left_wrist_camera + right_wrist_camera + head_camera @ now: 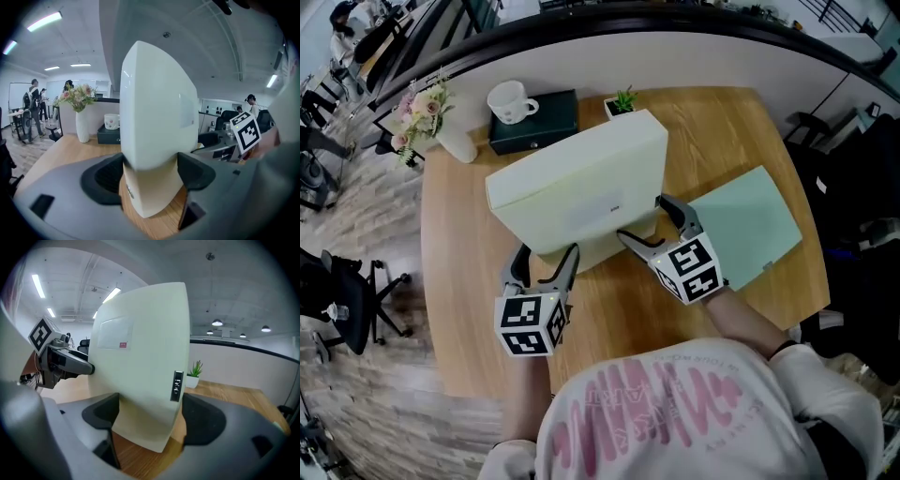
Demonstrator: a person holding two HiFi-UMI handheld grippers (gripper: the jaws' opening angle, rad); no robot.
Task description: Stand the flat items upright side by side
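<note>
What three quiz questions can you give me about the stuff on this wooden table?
1. Which thing do the left gripper and right gripper both clamp? A: the pale cream flat box. B: the white vase of flowers. C: the small green potted plant.
2. True or false: the pale green flat rectangular item lies flat on the wooden table.
3. What does the white ceramic mug stand on?
Key: 1 A. 2 True. 3 The dark flat rectangular box.
</note>
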